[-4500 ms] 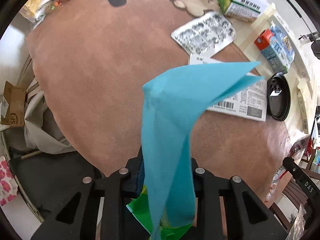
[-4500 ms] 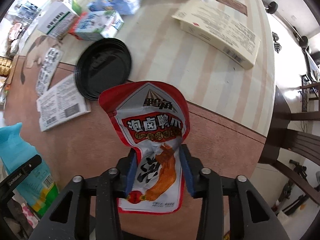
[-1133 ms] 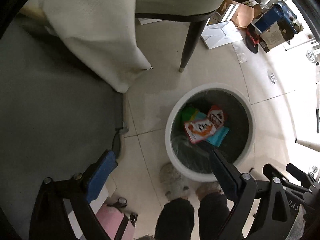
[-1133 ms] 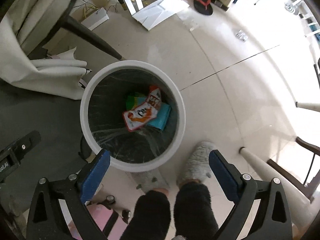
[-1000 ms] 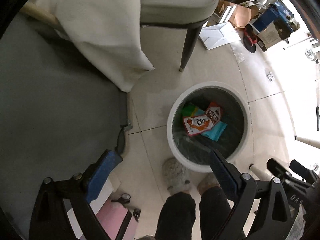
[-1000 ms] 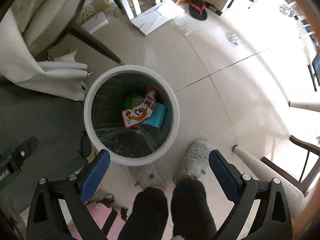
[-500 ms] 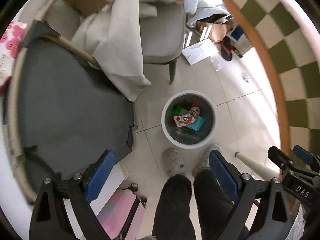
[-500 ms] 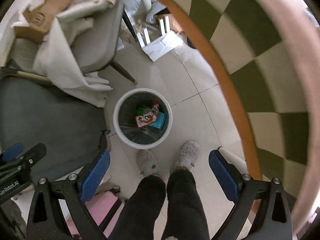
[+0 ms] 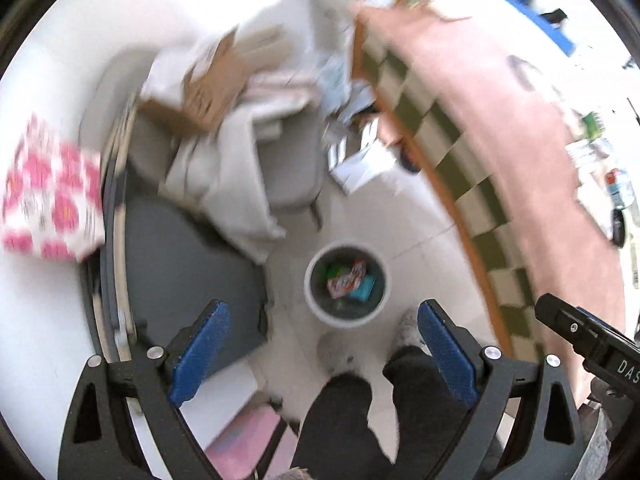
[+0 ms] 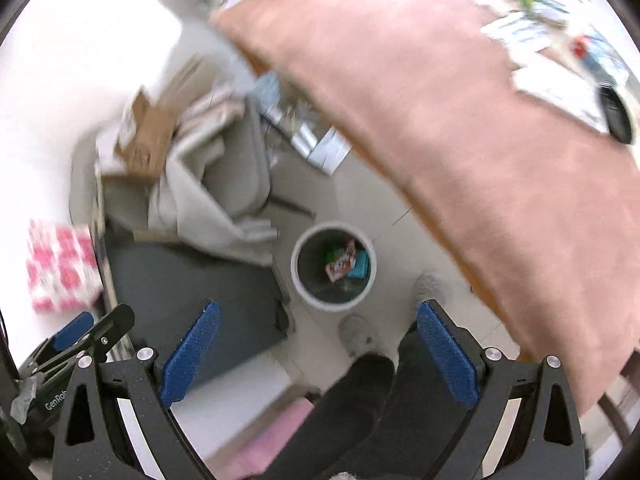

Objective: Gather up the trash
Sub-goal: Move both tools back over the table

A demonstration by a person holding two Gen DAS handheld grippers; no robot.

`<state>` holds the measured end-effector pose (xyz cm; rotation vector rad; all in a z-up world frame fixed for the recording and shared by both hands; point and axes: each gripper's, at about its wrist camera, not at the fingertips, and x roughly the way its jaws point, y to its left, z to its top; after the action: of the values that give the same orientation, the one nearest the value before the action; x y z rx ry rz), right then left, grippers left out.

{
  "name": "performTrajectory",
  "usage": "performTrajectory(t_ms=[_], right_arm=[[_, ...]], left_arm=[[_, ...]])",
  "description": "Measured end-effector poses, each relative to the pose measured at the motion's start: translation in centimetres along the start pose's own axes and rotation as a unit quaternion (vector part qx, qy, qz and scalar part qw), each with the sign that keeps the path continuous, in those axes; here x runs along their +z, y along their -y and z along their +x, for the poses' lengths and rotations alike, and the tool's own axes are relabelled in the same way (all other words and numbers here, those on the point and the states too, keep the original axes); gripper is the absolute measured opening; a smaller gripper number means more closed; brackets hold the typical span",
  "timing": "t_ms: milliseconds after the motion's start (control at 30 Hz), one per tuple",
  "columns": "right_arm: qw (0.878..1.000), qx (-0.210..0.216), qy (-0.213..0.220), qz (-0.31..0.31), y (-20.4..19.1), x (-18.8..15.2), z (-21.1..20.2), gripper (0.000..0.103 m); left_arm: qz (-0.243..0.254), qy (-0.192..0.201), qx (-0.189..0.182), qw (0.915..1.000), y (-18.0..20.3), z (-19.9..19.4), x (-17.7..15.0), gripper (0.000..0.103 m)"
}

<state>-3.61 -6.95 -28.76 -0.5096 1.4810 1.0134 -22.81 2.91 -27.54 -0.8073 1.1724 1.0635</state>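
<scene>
Far below both tools, on the tiled floor, I see the white trash bin (image 9: 346, 285) (image 10: 333, 267) holding the red snack wrapper (image 9: 346, 279) (image 10: 341, 266); my left gripper (image 9: 320, 354) and right gripper (image 10: 316, 354) gape empty, well above it; the pink-clothed table (image 10: 480, 128) edges the right, a grey chair (image 10: 236, 168) stands left, open floor between.

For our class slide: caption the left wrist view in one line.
Open left gripper high above a white bin holding wrappers.
</scene>
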Motion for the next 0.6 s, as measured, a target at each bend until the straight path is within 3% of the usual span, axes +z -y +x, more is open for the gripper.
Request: performTrajectory(t_ms=[167,333,467,500,600], right_arm=[[0.996,-0.021,0.041,0.081,8.3,4.7,-5.1,0.100],[0.979,-0.062,0.064,0.184,20.0,8.2,-8.0,0.100],[0.963,-0.098,0.058,0.243,29.0,12.2,-7.3,0.100],[0.961,-0.105,0.057,0.250,30.7,13.2,-6.8,0.100],[0.957,-0.115,0.040,0.262,34.3,16.6,-4.3,0.100]], left_arm=[[0.070,0.039,-0.004,0.9968,8.5,-2.5,4.7,0.103],[0.158,0.045,-0.006,0.9865,20.7,-1.5,8.5,0.103],[0.221,0.049,0.020,0.9738,28.9,1.2,10.5,0.103],[0.230,0.045,0.055,0.9706,30.6,2.5,11.2,0.103],[0.249,0.022,0.064,0.9662,34.3,6.4,13.2,0.103]])
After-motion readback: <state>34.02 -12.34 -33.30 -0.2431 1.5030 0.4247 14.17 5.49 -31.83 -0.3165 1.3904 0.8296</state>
